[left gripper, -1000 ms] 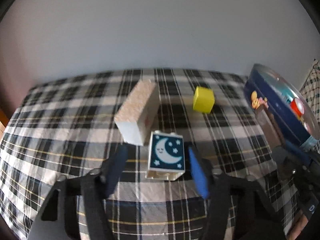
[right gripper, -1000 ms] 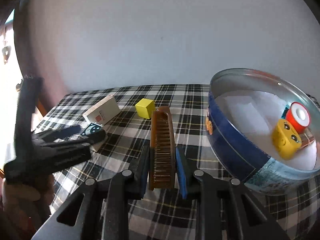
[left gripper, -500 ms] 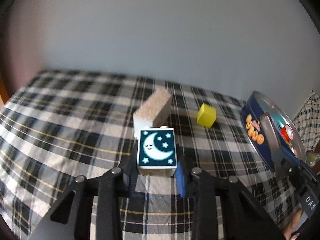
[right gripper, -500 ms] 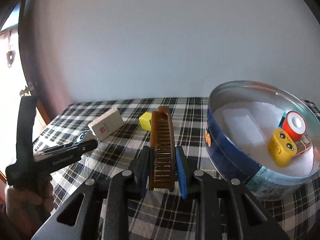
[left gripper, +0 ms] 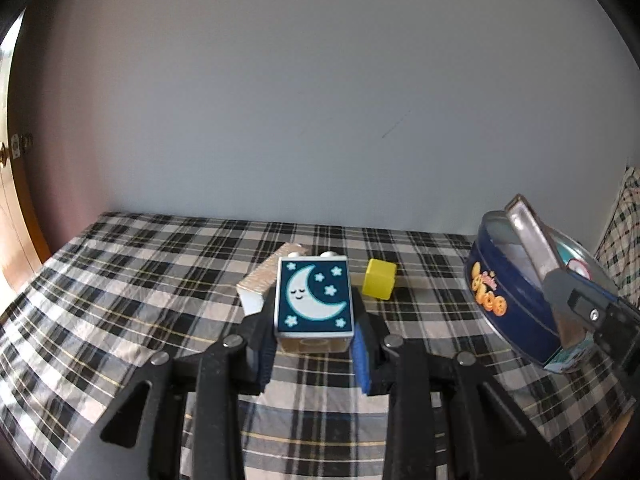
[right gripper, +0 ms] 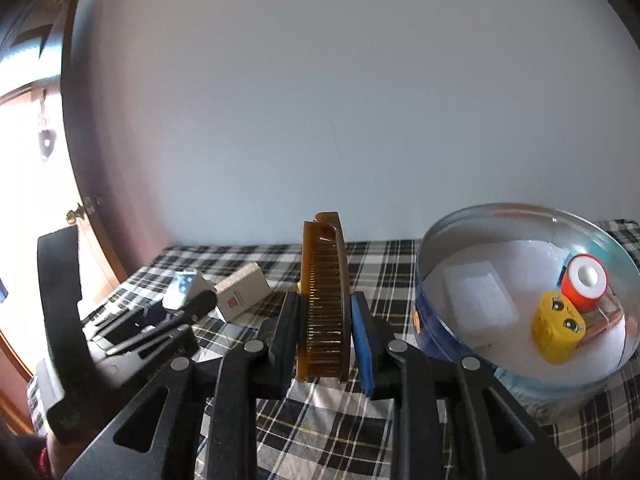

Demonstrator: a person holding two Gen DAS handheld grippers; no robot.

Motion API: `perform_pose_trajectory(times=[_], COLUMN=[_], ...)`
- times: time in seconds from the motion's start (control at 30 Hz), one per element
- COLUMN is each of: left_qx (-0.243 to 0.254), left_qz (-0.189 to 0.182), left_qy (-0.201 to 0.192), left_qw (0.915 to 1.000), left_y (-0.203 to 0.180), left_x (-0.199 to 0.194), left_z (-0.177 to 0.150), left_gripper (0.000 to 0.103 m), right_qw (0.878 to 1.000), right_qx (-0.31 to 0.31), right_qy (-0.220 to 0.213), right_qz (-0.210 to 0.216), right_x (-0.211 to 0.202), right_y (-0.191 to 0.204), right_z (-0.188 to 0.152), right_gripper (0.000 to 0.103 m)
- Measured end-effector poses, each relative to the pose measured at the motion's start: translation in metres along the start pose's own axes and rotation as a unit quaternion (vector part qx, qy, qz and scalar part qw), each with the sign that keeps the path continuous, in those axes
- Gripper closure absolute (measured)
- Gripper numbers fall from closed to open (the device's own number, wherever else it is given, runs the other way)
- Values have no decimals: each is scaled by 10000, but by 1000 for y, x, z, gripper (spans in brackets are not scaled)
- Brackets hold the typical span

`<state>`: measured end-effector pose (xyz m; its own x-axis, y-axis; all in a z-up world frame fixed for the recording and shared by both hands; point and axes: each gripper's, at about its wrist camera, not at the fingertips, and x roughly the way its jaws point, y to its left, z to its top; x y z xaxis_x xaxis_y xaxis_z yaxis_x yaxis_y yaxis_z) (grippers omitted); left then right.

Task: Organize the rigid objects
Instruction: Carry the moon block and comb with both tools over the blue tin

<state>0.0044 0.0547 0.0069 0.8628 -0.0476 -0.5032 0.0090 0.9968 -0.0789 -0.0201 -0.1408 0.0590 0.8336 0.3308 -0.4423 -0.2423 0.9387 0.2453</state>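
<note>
My left gripper (left gripper: 314, 346) is shut on a moon-print block (left gripper: 314, 300) and holds it above the plaid cloth. My right gripper (right gripper: 325, 340) is shut on a brown comb (right gripper: 322, 296) held on edge, left of the round blue tin (right gripper: 460, 332). The tin also shows in the left wrist view (left gripper: 504, 300) at the right. Inside it lie a yellow face block (right gripper: 558, 334) and a red-and-white roll (right gripper: 584, 282). The left gripper also shows in the right wrist view (right gripper: 188, 312), at the left with the block.
A white box (left gripper: 260, 284) and a small yellow cube (left gripper: 379, 284) lie on the plaid cloth (left gripper: 160, 280) behind the moon block. The box also shows in the right wrist view (right gripper: 244, 292). A grey wall stands behind the surface. A wooden door is at the far left.
My left gripper closed on the moon block and lifted it off the cloth. My right gripper rose with the comb, still beside the tin.
</note>
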Motion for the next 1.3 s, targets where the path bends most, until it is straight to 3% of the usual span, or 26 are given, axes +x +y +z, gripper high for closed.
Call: perform_pose_trajectory(times=[0.2, 0.53, 1.3], left_qx=[-118, 202, 198], left_qz=[-97, -126, -427], left_qy=[44, -69, -160], left_qw=[9999, 9997, 9988], left_y=[-14, -65, -116], left_x=[4, 5, 15], left_z=[-3, -2, 5], left_gripper=[73, 73, 73], right_qw=[9997, 9984, 9894], right_qx=[-92, 8, 161], right_qy=[-175, -312, -615], right_qz=[-128, -482, -1309], right_x=[-14, -29, -48], right_y=[-18, -51, -105], right_z=[2, 10, 20], right_gripper=[75, 75, 75])
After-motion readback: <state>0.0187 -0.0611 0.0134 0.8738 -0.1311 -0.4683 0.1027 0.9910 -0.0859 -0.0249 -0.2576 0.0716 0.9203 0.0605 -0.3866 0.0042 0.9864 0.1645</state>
